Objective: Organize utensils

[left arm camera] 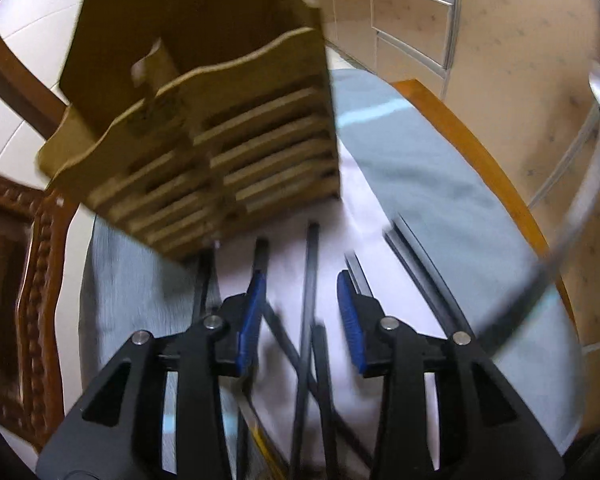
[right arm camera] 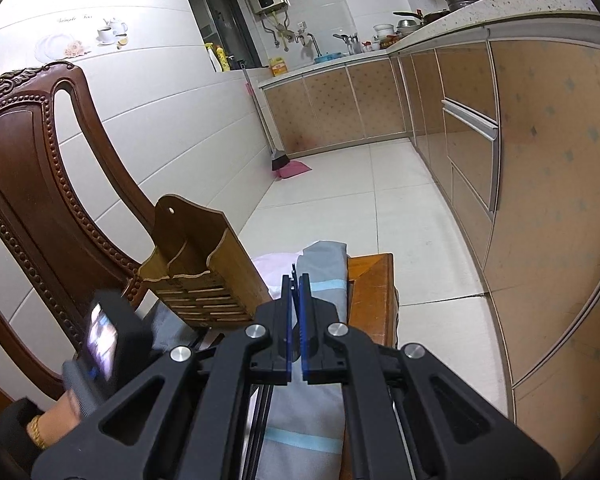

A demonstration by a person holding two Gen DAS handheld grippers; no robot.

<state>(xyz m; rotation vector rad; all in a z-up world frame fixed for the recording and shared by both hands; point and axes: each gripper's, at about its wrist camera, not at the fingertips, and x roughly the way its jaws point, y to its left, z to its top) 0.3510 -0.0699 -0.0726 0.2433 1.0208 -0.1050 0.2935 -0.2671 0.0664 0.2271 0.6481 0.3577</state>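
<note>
A bamboo utensil holder [left arm camera: 204, 148] with slatted front stands on the cloth-covered table, just beyond my left gripper [left arm camera: 302, 280]; it also shows in the right wrist view [right arm camera: 204, 280]. My left gripper is open and empty, hovering over several dark chopsticks [left arm camera: 310, 300] lying on the cloth. My right gripper [right arm camera: 296, 280] is shut on a thin dark chopstick [right arm camera: 294, 276] that sticks out past its blue pads. That chopstick shows blurred at the right in the left wrist view [left arm camera: 548, 264].
A grey-and-white cloth [left arm camera: 440, 184] covers the wooden table [right arm camera: 370, 292]. A carved wooden chair [right arm camera: 32, 184] stands behind the holder on the left. Kitchen cabinets [right arm camera: 540, 160] line the right side. The tiled floor [right arm camera: 340, 184] lies beyond the table edge.
</note>
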